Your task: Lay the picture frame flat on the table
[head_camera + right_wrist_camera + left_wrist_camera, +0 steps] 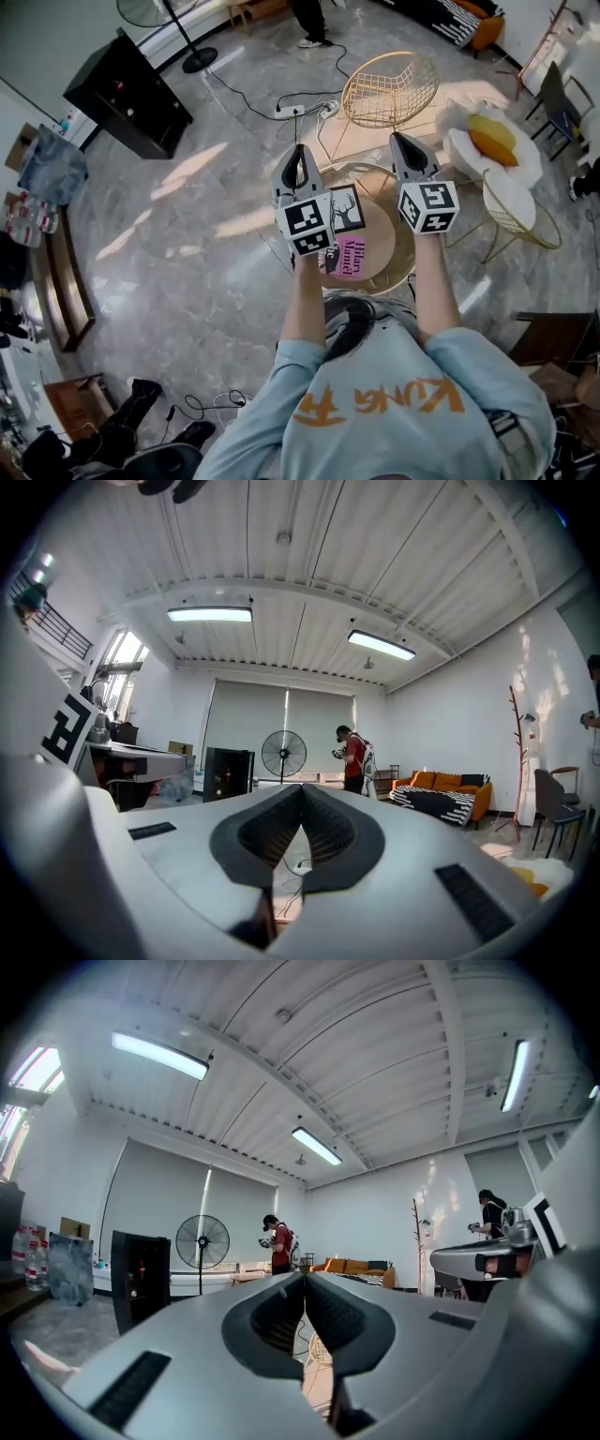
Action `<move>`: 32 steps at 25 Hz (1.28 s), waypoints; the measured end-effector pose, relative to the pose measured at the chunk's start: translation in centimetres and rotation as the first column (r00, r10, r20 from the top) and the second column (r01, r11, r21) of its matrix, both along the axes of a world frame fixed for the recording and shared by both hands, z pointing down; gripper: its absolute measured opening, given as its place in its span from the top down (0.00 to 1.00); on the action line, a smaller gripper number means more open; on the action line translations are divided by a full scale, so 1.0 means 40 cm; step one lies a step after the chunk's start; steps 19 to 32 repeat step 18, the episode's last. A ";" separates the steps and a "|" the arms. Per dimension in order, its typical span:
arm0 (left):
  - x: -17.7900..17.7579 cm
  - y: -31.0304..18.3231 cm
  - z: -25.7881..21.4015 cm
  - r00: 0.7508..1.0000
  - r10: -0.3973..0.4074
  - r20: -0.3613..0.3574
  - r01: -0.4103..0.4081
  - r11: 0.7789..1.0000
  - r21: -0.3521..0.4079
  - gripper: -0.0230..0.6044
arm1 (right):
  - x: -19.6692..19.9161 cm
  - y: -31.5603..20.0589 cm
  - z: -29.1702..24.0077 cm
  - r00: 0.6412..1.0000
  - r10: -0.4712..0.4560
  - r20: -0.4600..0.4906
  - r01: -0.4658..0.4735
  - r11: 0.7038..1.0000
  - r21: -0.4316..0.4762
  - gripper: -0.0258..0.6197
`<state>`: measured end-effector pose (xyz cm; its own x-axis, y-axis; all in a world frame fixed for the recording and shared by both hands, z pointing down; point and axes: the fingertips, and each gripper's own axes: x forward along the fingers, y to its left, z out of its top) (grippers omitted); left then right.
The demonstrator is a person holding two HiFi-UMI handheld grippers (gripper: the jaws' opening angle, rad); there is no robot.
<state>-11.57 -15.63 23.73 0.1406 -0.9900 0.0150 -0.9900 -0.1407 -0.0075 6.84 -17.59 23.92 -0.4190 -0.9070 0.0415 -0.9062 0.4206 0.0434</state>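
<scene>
The picture frame (349, 208), black-edged with a dark silhouette print, rests on the small round wooden table (382, 231) with its face showing from above. The left gripper's marker cube hides its left edge. Both grippers are held high above the table and point level across the room. My left gripper (298, 150) (304, 1277) is shut, with nothing between its jaws. My right gripper (397, 139) (302, 787) is shut too, and holds nothing. Neither gripper touches the frame.
A pink book (352, 258) lies on the table beside the frame. A gold wire chair (389, 89) and a white chair with a yellow cushion (492, 141) stand beyond it. A black cabinet (127, 94), cables (300, 110), a fan (283, 752) and a person (354, 757) are farther off.
</scene>
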 end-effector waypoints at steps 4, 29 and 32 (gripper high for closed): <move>-0.025 -0.007 0.001 1.000 0.005 0.005 -0.005 1.000 0.009 0.93 | -0.018 -0.003 0.003 1.000 0.007 -0.011 -0.007 1.000 0.003 0.96; -0.038 -0.022 0.031 0.998 0.045 0.032 -0.045 0.999 -0.013 0.93 | -0.040 -0.026 0.018 1.000 0.017 -0.017 -0.017 1.000 -0.005 0.96; -0.038 -0.022 0.031 0.998 0.045 0.032 -0.045 0.999 -0.013 0.93 | -0.040 -0.026 0.018 1.000 0.017 -0.017 -0.017 1.000 -0.005 0.96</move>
